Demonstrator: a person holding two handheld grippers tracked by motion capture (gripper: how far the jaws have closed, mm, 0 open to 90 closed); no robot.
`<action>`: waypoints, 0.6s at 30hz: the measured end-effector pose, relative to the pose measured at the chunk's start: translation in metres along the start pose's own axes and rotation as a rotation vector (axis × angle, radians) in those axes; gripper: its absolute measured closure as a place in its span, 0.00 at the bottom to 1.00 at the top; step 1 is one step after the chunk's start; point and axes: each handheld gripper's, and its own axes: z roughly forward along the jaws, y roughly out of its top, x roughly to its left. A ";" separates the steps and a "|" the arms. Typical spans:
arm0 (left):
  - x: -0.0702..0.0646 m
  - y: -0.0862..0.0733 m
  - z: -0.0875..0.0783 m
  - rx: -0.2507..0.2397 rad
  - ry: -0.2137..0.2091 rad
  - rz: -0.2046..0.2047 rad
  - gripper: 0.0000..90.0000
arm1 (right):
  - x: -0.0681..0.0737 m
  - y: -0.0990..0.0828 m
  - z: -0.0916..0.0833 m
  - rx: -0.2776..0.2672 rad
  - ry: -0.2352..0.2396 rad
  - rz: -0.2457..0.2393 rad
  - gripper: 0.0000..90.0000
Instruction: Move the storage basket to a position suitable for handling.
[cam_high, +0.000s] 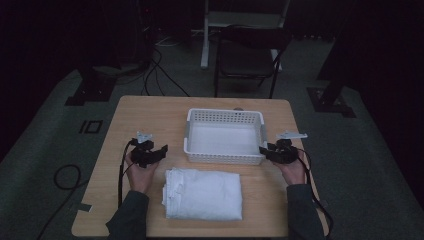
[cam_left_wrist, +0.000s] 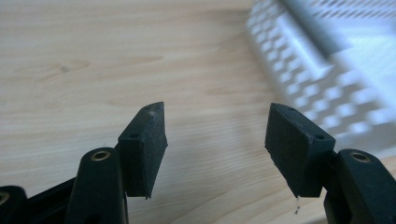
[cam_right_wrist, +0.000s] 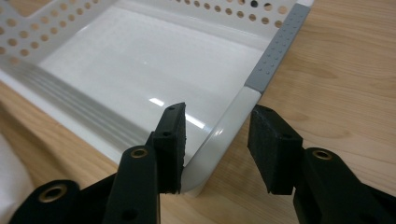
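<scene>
Because the white basket (cam_high: 224, 136) is thin perforated plastic, it should be light, fairly stiff and a little slick — best taken by its rolled rim or the grey textured handle strips at its two ends. In the high view it sits at the middle of the desk (cam_high: 150, 112), toward the far edge, with a folded white towel (cam_high: 202, 194) just beside it along the near edge; the left gripper (cam_high: 161, 151) hovers off the basket's left end, the right gripper (cam_high: 265, 151) at its right near corner. In the left gripper view the jaws stand moderately apart over bare wood, nothing between them. In the right gripper view the jaws straddle the basket's corner rim (cam_right_wrist: 224, 135), parted — the inner pad looks close against the wall, though no real clamp shows.
</scene>
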 end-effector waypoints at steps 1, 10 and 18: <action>-0.001 0.001 -0.003 -0.012 -0.012 -0.003 0.42 | 0.001 0.000 0.001 0.001 0.009 0.001 0.63; -0.009 0.008 -0.007 -0.070 -0.089 -0.046 0.42 | 0.010 0.002 0.007 -0.009 0.082 0.009 0.62; -0.015 0.009 0.001 -0.025 -0.097 -0.016 0.45 | 0.026 0.007 0.015 0.008 0.112 -0.029 0.63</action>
